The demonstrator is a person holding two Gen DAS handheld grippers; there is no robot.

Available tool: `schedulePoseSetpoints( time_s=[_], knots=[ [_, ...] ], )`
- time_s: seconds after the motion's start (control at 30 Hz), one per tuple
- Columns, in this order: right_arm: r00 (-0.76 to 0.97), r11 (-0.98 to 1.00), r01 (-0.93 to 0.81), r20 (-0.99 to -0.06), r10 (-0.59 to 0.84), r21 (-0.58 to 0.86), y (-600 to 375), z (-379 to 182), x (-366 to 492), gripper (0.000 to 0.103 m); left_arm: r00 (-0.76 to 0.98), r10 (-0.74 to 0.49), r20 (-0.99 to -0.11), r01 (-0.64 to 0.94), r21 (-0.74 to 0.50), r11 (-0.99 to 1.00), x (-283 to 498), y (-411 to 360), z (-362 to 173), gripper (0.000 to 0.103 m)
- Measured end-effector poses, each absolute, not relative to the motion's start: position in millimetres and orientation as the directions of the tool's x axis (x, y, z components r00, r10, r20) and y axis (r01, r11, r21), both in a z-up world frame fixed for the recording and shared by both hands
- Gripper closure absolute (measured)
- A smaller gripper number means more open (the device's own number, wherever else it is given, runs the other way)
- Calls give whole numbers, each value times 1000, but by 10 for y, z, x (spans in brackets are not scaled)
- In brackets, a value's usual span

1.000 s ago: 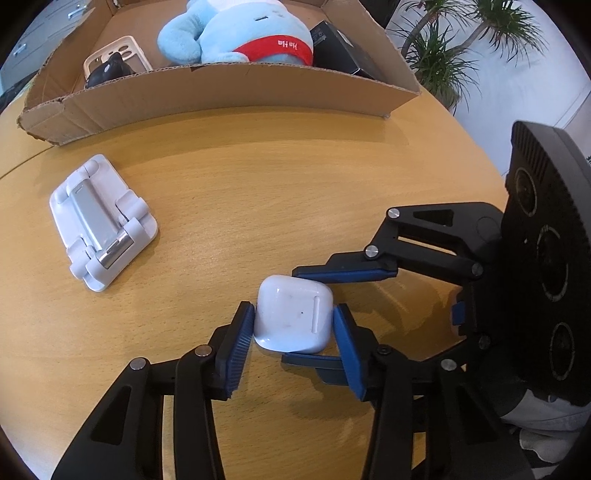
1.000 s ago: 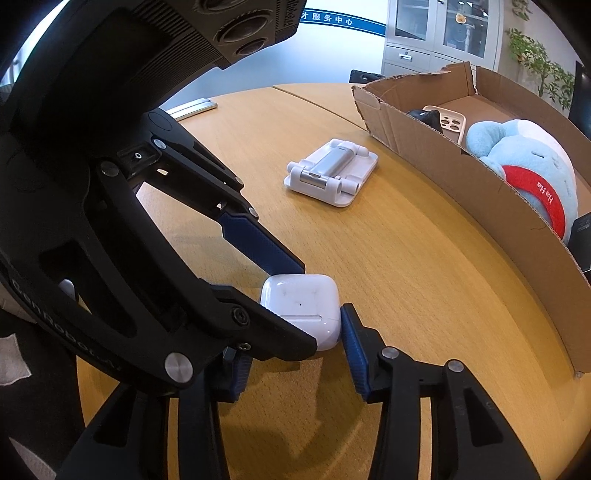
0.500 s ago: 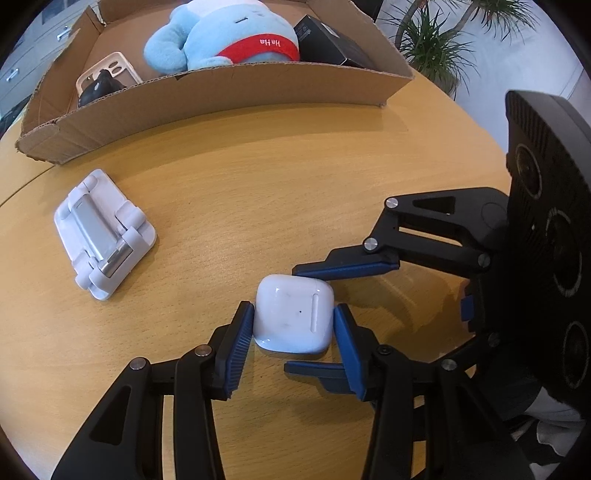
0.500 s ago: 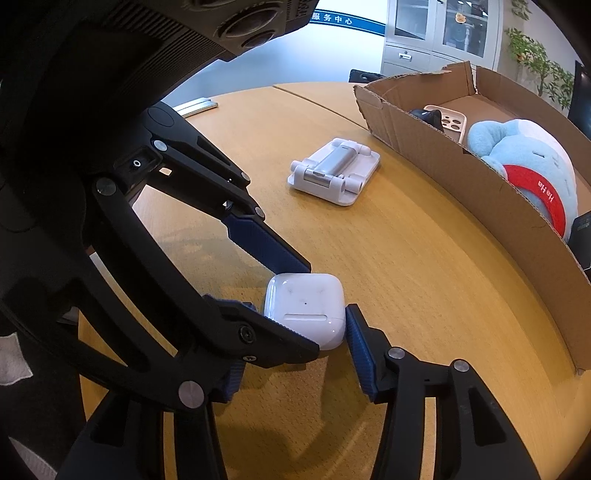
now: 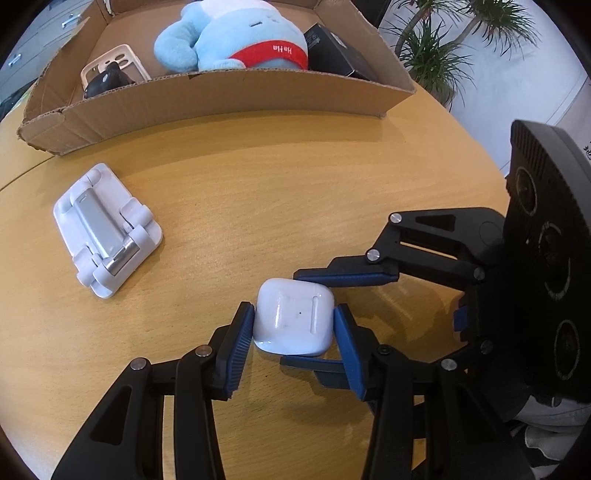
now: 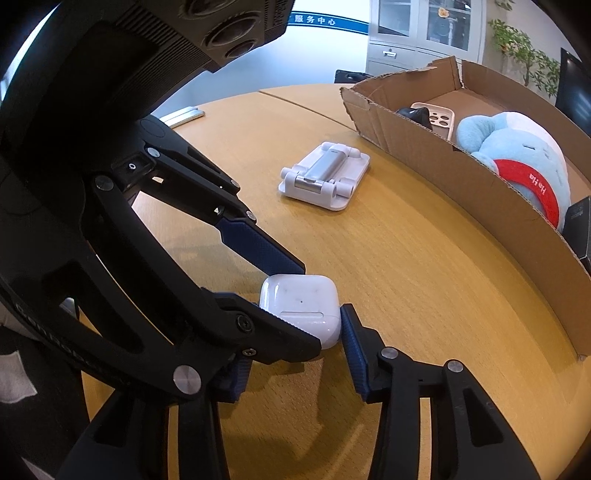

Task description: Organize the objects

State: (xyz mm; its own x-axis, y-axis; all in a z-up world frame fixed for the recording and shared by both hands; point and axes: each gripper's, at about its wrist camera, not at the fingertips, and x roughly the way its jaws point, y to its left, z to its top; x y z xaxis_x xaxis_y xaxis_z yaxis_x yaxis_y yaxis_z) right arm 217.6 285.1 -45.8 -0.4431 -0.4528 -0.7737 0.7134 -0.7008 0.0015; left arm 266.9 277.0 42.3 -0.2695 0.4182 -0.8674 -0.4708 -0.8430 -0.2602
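Bright daylight, soft shadows, sharp focus, fisheye-warped edges.

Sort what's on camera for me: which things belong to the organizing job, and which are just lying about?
Job:
- white earbud case, both tools on it: left tool, right tool
- folding phone stand, loose on the table
- cardboard box holding plush toy, phone case, black box

Lying about:
- potted plants
- cabinets

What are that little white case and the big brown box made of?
The white case looks like glossy hard plastic: light glints on its rounded corners. The brown box appears to be matte corrugated cardboard, with fluting showing along its torn edges.
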Motion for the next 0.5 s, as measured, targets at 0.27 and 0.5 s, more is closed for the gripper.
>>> schedulePoseSetpoints(
  time_s=[0.27, 0.5],
  knots=[
    [-464, -712, 702, -760, -455, -2, 2896, -371, 2179, 61, -278, 430, -859, -482, -262, -836, 2609, 2775, 487, 61],
    [-476, -718, 696, -759, -445, -16, 2906, -317, 2163, 61, -284, 424, -860, -492, -249, -834, 2610, 2792, 556, 61]
  ],
)
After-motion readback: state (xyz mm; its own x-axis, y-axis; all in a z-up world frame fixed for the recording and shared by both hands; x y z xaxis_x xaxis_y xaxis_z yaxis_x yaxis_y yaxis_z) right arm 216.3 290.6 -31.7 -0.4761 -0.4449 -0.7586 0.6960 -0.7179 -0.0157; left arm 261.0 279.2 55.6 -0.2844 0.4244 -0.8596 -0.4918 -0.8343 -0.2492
